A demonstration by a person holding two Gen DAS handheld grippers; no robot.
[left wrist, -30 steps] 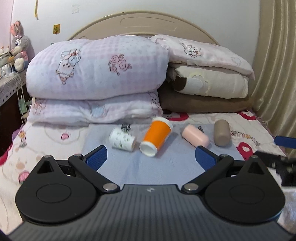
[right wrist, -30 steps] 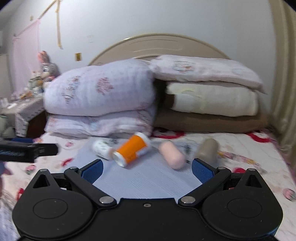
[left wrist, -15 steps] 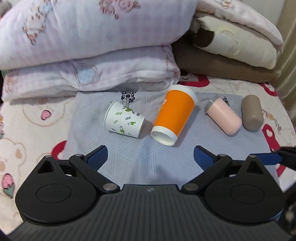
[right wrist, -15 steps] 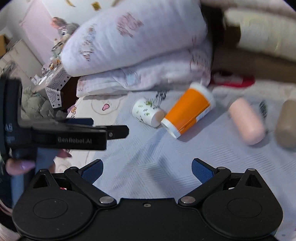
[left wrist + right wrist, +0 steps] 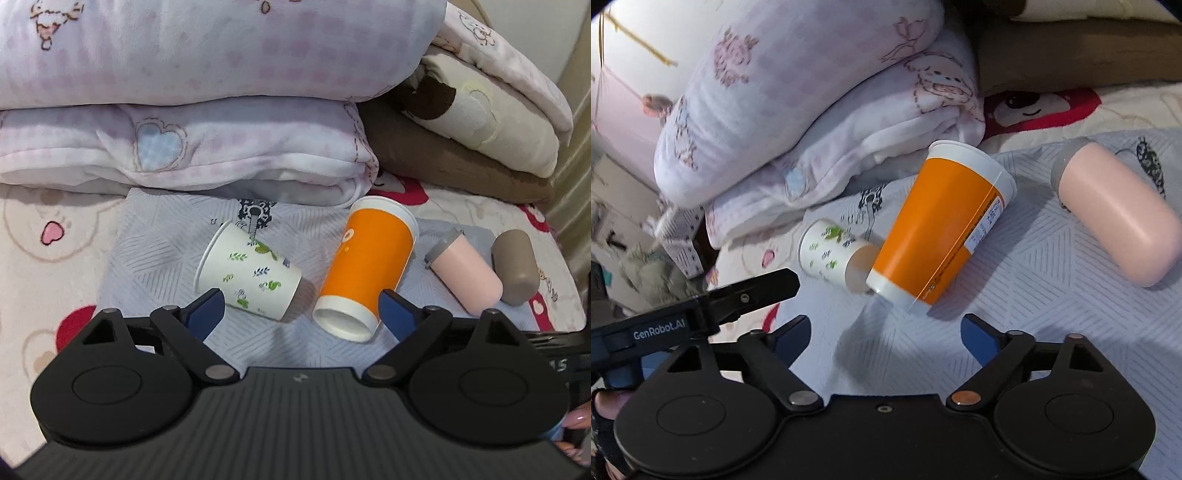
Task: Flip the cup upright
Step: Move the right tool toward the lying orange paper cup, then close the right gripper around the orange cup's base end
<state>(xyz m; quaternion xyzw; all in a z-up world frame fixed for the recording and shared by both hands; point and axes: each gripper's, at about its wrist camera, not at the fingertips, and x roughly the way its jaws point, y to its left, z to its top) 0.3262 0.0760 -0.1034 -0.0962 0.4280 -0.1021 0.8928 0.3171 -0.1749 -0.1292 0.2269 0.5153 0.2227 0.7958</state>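
Note:
Several cups lie on their sides on a grey mat on the bed. A white paper cup with leaf prints lies left of a tall orange cup. A pink cup and a taupe cup lie further right. My left gripper is open just short of the white and orange cups. My right gripper is open, close in front of the orange cup's base. The left gripper's finger shows in the right wrist view.
Stacked pink-checked quilts and folded cream and brown blankets rise right behind the mat. The patterned bed sheet surrounds the mat. A curtain hangs at the far right.
Both grippers have moved forward and down toward the cups, which now look much larger. Both stay open. The cups have not moved.

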